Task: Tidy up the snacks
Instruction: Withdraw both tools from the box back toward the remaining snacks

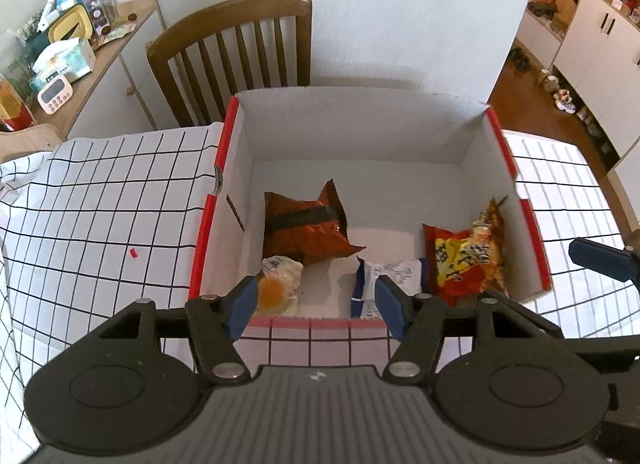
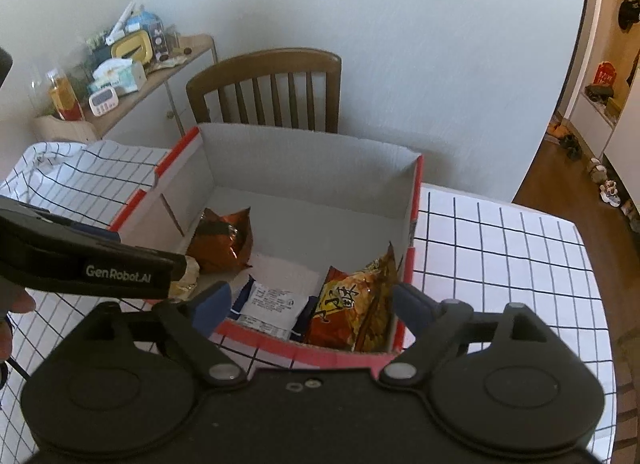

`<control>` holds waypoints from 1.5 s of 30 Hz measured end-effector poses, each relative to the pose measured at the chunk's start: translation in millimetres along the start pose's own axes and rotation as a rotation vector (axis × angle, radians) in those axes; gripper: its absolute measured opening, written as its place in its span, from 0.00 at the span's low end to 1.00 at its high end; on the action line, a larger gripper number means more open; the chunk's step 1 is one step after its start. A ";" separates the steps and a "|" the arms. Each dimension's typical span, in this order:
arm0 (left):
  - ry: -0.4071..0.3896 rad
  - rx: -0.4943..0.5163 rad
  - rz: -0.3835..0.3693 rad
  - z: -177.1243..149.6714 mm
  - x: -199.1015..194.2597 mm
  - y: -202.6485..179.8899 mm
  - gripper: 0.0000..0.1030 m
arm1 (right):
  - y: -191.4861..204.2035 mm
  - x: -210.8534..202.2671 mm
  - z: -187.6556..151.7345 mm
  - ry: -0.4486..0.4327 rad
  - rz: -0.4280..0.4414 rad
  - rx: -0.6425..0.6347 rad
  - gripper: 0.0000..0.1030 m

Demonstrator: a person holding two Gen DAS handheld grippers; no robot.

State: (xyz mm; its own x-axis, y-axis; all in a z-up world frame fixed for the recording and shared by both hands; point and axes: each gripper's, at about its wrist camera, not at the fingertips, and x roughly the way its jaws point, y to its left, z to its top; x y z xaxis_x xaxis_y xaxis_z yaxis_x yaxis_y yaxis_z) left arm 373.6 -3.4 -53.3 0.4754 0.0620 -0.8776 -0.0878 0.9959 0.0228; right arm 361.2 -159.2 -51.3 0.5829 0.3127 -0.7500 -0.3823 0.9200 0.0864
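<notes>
A white cardboard box with red edges (image 1: 224, 167) (image 2: 412, 199) stands open on the checked tablecloth. Inside lie a brown-orange foil snack bag (image 1: 308, 223) (image 2: 222, 238), a clear packet with a yellow cake (image 1: 278, 284) (image 2: 188, 276), a white and blue packet (image 1: 394, 274) (image 2: 272, 302) and a red-yellow chip bag (image 1: 468, 260) (image 2: 352, 304). My left gripper (image 1: 316, 304) is open and empty above the box's near edge. My right gripper (image 2: 312, 304) is open and empty above the near right corner. The left gripper's body (image 2: 80, 260) shows in the right wrist view.
A wooden chair (image 1: 240, 47) (image 2: 268, 91) stands behind the box against the wall. A side shelf with clutter (image 1: 68, 51) (image 2: 120, 63) is at the far left. The table's right edge (image 2: 600, 304) drops to a wooden floor. A small red scrap (image 1: 133, 252) lies on the cloth.
</notes>
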 end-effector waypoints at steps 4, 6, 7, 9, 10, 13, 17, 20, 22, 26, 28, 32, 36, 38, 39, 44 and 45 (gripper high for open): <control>-0.023 0.010 -0.008 -8.9 -19.5 -4.1 0.62 | -0.6 -18.8 -3.7 -0.020 0.005 0.011 0.86; -0.035 0.014 -0.013 -13.8 -28.7 -4.7 0.62 | 0.6 -27.8 -6.5 -0.031 0.006 0.010 0.87; -0.041 0.015 -0.016 -15.9 -33.4 -4.9 0.62 | 1.3 -32.4 -7.9 -0.037 0.007 0.009 0.88; -0.054 0.018 -0.022 -20.3 -43.8 -5.7 0.62 | 3.8 -41.9 -10.9 -0.048 0.009 0.009 0.89; -0.062 0.020 -0.024 -23.2 -49.7 -5.8 0.62 | 4.8 -47.1 -12.4 -0.055 0.013 0.009 0.89; -0.083 0.026 -0.029 -32.2 -65.4 -4.6 0.62 | 8.1 -62.5 -16.9 -0.075 0.022 0.009 0.90; -0.106 0.027 -0.038 -45.0 -84.4 -0.1 0.62 | 15.3 -81.5 -24.6 -0.094 0.041 0.007 0.90; -0.127 0.027 -0.046 -55.9 -99.9 3.8 0.62 | 22.5 -95.8 -31.7 -0.112 0.052 -0.002 0.91; -0.143 0.030 -0.048 -63.4 -109.0 5.6 0.62 | 26.0 -103.1 -36.5 -0.119 0.063 -0.002 0.92; -0.166 0.038 -0.049 -79.8 -124.4 10.4 0.62 | 30.0 -116.2 -47.0 -0.124 0.085 0.010 0.92; -0.175 0.034 -0.052 -89.0 -131.6 14.6 0.68 | 32.6 -123.0 -53.2 -0.126 0.094 0.014 0.92; -0.187 0.026 -0.071 -109.1 -143.3 23.5 0.70 | 38.6 -135.5 -65.0 -0.130 0.100 0.003 0.94; -0.190 0.021 -0.086 -127.6 -146.8 31.4 0.78 | 45.3 -144.6 -78.4 -0.137 0.116 0.005 1.00; -0.182 0.019 -0.093 -136.9 -145.5 34.7 0.80 | 49.6 -145.3 -85.9 -0.131 0.122 0.010 1.00; -0.178 0.017 -0.094 -142.3 -144.2 36.4 0.81 | 51.0 -144.8 -89.7 -0.127 0.123 0.012 1.00; -0.139 0.012 -0.092 -168.3 -125.9 39.7 0.82 | 55.3 -136.1 -112.3 -0.086 0.136 0.040 1.00; -0.127 0.011 -0.091 -172.7 -120.6 40.3 0.82 | 55.2 -131.7 -117.5 -0.070 0.133 0.050 1.00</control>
State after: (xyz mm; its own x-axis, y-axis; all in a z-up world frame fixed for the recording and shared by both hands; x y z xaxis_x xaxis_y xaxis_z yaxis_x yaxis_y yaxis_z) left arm 161.5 17.8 -29.3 0.5878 -0.0213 -0.8088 -0.0297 0.9984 -0.0479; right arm 179.1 -177.4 -24.9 0.5785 0.4466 -0.6825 -0.4240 0.8795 0.2161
